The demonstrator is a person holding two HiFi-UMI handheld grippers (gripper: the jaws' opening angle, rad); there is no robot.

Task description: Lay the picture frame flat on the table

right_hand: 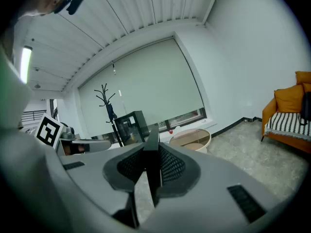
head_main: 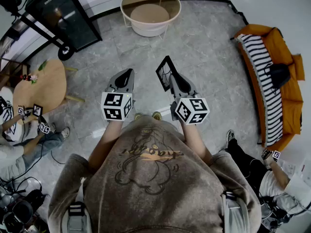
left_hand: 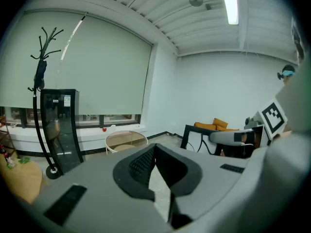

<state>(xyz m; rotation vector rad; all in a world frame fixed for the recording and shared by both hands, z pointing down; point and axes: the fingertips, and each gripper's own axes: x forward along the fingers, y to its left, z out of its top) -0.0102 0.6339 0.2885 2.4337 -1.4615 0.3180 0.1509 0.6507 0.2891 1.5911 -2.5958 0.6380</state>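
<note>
Head view: there are two grippers and one picture frame. The right gripper [head_main: 173, 77] holds the black picture frame [head_main: 164, 71] on edge in the air above the floor, well apart from the single round table [head_main: 150, 30]. The left gripper [head_main: 127, 74] is level beside it.

Left gripper view: the left gripper [left_hand: 155, 152] has its jaws drawn together with nothing between them.

Right gripper view: the right gripper [right_hand: 151, 155] has its jaws clamped on the picture frame [right_hand: 153, 142], which is seen edge-on.

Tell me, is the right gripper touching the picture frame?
Touching. The right gripper view shows the picture frame edge-on, its dark edge pinched between the jaws of the right gripper.
</note>
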